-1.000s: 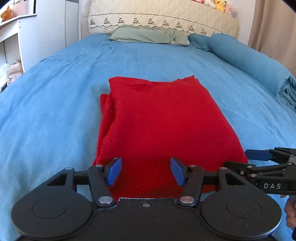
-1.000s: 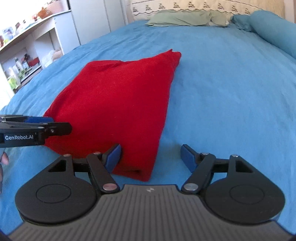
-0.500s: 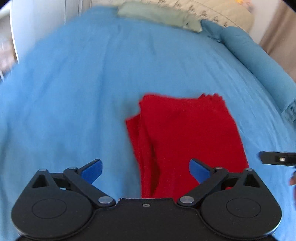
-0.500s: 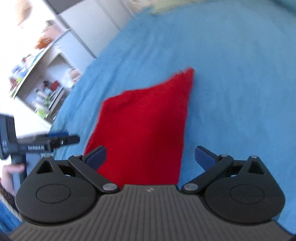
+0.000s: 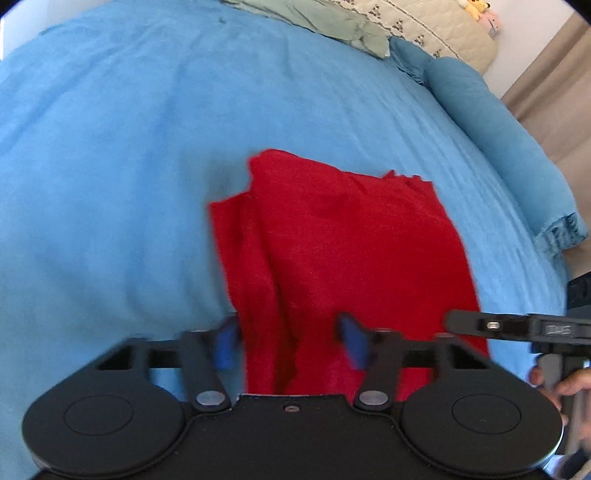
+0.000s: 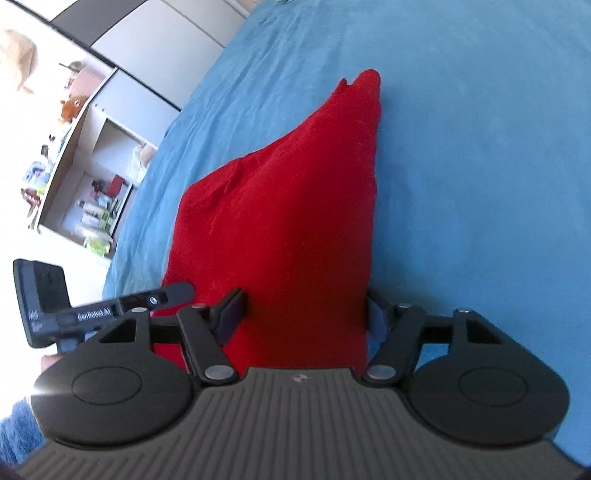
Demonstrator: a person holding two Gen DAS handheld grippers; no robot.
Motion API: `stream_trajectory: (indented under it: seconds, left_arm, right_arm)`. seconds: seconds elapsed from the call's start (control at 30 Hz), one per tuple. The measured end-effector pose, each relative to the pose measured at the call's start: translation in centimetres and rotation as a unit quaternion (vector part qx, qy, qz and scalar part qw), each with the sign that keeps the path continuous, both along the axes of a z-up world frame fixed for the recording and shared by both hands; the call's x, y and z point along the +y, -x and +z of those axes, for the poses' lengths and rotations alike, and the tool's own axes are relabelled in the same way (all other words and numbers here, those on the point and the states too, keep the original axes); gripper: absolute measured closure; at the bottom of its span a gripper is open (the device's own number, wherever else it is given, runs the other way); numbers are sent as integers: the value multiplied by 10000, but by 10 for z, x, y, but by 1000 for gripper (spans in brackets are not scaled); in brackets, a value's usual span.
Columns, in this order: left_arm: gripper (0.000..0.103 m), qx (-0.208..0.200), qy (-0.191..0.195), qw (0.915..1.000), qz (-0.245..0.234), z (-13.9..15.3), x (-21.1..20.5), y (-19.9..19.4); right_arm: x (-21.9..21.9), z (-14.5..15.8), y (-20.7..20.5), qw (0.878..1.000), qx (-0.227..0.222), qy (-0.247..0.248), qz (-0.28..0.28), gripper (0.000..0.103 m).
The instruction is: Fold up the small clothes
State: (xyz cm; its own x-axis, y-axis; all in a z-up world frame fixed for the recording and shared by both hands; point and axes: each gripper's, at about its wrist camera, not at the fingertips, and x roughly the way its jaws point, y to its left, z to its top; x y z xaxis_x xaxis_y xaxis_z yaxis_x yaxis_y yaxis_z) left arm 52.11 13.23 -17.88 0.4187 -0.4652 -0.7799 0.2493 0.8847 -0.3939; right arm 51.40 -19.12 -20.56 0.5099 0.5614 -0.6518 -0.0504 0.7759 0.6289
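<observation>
A folded red cloth (image 5: 351, 251) lies flat on the blue bed cover (image 5: 110, 166). My left gripper (image 5: 290, 347) hangs over the cloth's near left corner. Its blurred jaws are closing with the cloth's layered left edge between them, and no pinch shows. In the right wrist view the red cloth (image 6: 295, 221) runs away from me as a tapering strip. My right gripper (image 6: 304, 314) straddles its near end. Those jaws are also closing, one pad on each side of the cloth. Each gripper shows at the edge of the other's view: the right gripper (image 5: 498, 325) and the left gripper (image 6: 147, 299).
A green pillow (image 5: 332, 22), a cream quilted headboard (image 5: 424, 29) and a blue bolster (image 5: 498, 140) lie at the bed's far end. White shelves with small items (image 6: 92, 192) stand beside the bed. A person's hand (image 5: 569, 384) holds the right gripper.
Both grippers swung across the cloth and tipped downward. Their jaws spread wide half a second ago and are now narrower. The left gripper shifted from the cloth's near middle to its left corner.
</observation>
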Motion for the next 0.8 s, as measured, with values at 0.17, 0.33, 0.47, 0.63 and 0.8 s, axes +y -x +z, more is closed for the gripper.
stream_trajectory:
  seconds: [0.17, 0.33, 0.47, 0.63, 0.8]
  left_arm:
    - [74, -231, -414, 9988, 102, 11, -15, 6]
    - [79, -745, -973, 9925, -43, 30, -37, 24]
    - [80, -944, -789, 9923, -152, 58, -45, 40]
    - [80, -1137, -550, 9914, -335, 101, -63, 83]
    - [80, -1205, -228, 9914, -454, 109, -92, 136]
  right_arm:
    - [2, 5, 5, 9998, -75, 81, -153, 51]
    - [14, 25, 12, 9984, -369, 378, -187, 59]
    - [14, 48, 23, 9974, -602, 367, -125, 61]
    - [-4, 87, 56, 9959, -833, 337, -107, 61]
    - [-36, 123, 114, 9919, -1126, 577, 64, 61]
